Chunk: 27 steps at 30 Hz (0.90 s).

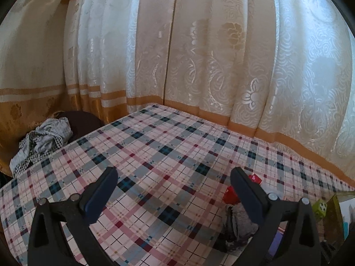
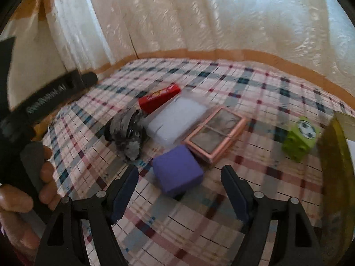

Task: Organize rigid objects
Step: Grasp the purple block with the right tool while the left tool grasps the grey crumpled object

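In the right wrist view a purple box lies on the checked tablecloth, just ahead of my open right gripper, whose fingers hold nothing. Behind it lie a pink framed case, a white translucent box, a red box and a grey crumpled cloth. A green cube with a football print stands to the right. My left gripper is open over bare cloth, with the red box and grey cloth behind its right finger. The green cube shows at the far right.
Patterned curtains hang close behind the table. A bundle of checked fabric lies off the table's left corner. A yellow-green container stands at the right edge. A hand holding the left gripper's handle fills the lower left of the right wrist view.
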Tool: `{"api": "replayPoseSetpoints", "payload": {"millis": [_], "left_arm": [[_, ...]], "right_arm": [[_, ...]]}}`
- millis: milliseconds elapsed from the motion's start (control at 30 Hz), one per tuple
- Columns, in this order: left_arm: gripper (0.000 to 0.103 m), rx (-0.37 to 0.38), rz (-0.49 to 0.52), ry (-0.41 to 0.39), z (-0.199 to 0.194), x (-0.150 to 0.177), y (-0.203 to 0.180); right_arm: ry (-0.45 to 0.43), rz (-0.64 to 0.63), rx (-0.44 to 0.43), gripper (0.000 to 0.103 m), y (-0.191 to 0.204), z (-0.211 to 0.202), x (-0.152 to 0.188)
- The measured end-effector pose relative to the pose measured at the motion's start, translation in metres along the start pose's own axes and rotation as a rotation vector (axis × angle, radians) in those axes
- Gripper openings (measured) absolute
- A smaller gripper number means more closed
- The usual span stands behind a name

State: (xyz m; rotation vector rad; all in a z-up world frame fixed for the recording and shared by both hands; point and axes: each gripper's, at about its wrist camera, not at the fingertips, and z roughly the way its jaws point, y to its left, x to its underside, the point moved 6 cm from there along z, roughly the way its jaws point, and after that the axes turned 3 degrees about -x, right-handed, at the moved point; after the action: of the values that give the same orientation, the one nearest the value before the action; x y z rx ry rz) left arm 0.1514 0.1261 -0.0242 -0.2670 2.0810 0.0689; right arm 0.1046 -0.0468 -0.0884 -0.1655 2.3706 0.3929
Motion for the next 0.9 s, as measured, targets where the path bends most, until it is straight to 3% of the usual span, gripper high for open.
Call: {"api": "replayPoseSetpoints", "payload": {"millis": [133, 167, 200, 233, 467, 600, 700, 900], "left_arm": [[0.103, 0.004, 0.036, 0.015, 0.0, 0.003, -0.006], [0.103, 0.01, 0.042, 0.017, 0.0, 0.004, -0.008], [0.103, 0.02, 0.048, 0.021, -0.001, 0.004, -0.01], [0.103, 0.032, 0.055, 0.026, -0.001, 0.005, -0.012], [0.103, 0.165, 0.127, 0.116, 0.001, 0.021, -0.039], [0.103, 0.245, 0.21, 0.139, -0.005, 0.033, -0.063], [0.102, 0.237, 0.288, 0.131, -0.007, 0.04, -0.075], [0.081, 0.19, 0.322, 0.23, 0.011, 0.057, -0.073]], "right_arm": [[0.031, -0.028, 0.031, 0.075, 0.007, 0.012, -0.004], [0.032, -0.037, 0.051, 0.07, 0.007, 0.013, -0.004], [0.032, -0.045, 0.065, 0.057, 0.007, 0.013, -0.004], [0.033, -0.059, 0.074, 0.054, 0.007, 0.012, -0.004], [0.019, -0.042, 0.045, 0.053, 0.002, -0.001, 0.004], [-0.062, -0.013, 0.089, 0.053, -0.011, -0.024, 0.005], [-0.136, -0.007, 0.172, 0.053, -0.026, -0.047, 0.007], [-0.182, 0.03, 0.204, 0.053, -0.045, -0.067, 0.014]]}}
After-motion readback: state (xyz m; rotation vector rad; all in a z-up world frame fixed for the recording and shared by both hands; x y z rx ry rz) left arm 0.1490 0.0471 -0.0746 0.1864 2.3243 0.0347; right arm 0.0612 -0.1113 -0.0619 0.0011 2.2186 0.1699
